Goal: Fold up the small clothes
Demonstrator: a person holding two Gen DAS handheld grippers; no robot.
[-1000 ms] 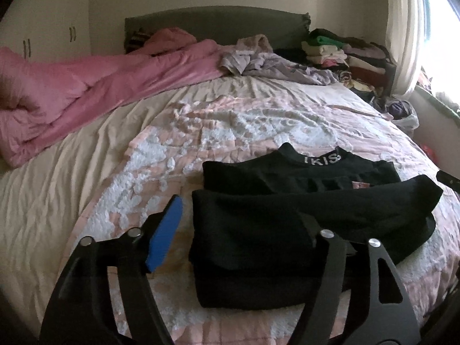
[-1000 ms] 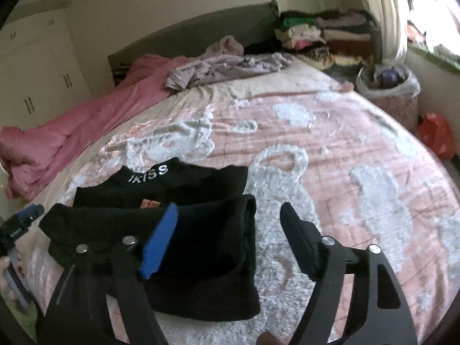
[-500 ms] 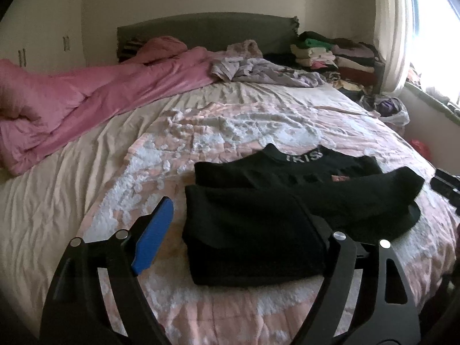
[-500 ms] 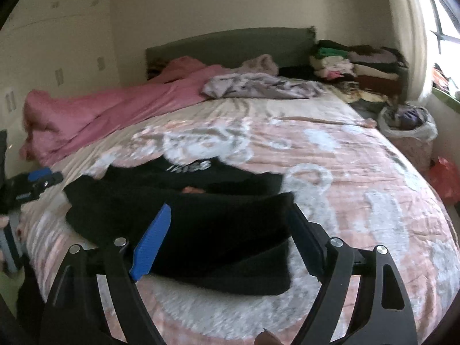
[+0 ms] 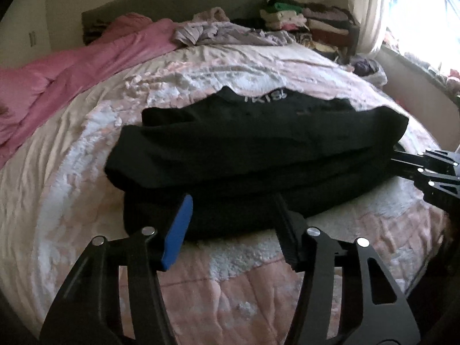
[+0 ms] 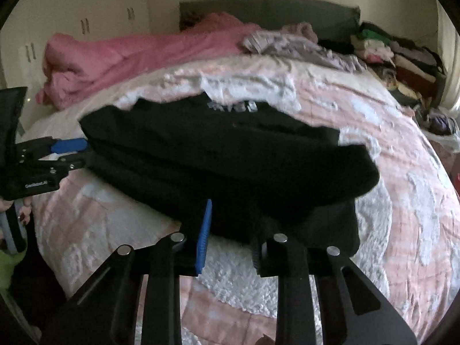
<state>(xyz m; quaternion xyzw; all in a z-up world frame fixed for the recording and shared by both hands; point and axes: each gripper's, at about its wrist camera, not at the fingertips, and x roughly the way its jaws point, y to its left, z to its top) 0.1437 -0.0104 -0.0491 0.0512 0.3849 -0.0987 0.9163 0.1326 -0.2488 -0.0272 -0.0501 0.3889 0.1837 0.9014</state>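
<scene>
A black garment [image 5: 253,146] with white lettering at the collar lies partly folded on the pink-and-white bedspread [image 5: 72,189]; it also shows in the right wrist view [image 6: 224,155]. My left gripper [image 5: 233,224] is open, low over the bed, its fingertips at the garment's near edge. My right gripper [image 6: 230,230] is open with a narrower gap, its fingertips at the garment's near edge on the other side. Each gripper shows in the other's view, the right one [image 5: 425,169] at the garment's right end and the left one [image 6: 57,155] at its left end.
A pink duvet [image 5: 66,69] is bunched along the far left of the bed. Lilac clothes [image 5: 224,33] lie near the dark headboard [image 5: 172,3]. Stacked folded clothes [image 5: 302,17] stand at the far right by a bright window [image 5: 425,14]. White cupboards [image 6: 72,37] line the left wall.
Both grippers have dropped lower and moved in to the garment's near edge. The right gripper's jaws have narrowed. The garment fills more of both views.
</scene>
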